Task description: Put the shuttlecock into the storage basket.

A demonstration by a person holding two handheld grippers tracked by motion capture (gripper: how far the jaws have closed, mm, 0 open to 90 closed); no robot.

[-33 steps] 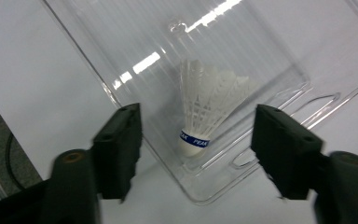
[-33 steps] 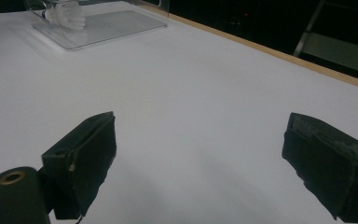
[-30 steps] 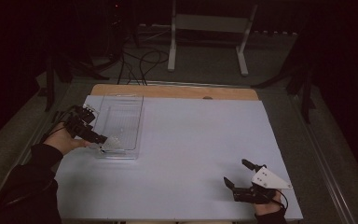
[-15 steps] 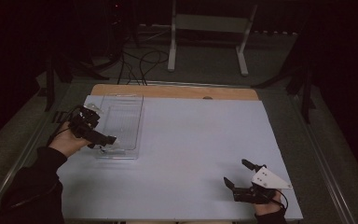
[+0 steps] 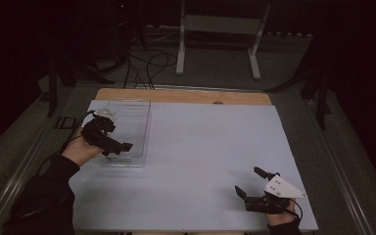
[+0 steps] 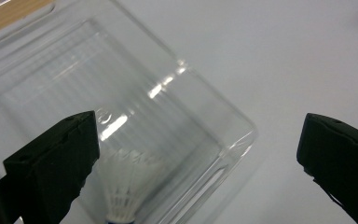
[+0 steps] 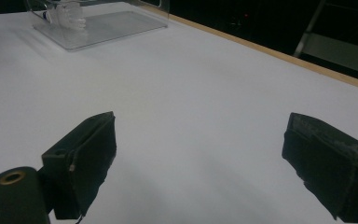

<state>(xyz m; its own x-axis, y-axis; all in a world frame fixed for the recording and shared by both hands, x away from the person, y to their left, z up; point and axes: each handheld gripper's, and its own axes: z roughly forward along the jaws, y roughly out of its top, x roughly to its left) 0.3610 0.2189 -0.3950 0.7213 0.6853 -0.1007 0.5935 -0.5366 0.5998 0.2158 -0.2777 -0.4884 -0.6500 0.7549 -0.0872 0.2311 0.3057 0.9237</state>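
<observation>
Jaws of the left gripper [image 5: 120, 147] have just been opening and now stand wide with nothing between them. A second ago it reached into the near end of the clear tray [image 5: 142, 128]; it has since drawn back toward the tray's near left edge. The white shuttlecock [image 6: 126, 196] lies inside the tray's near end (released there, by my reading), so the placing looks done. The right gripper [image 5: 248, 182], well apart from the tray, rests open and empty.

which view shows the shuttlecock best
The left gripper view: the shuttlecock lies close, inside the clear box. The right gripper view shows it small and far off; in the high view I can't make it out.
</observation>
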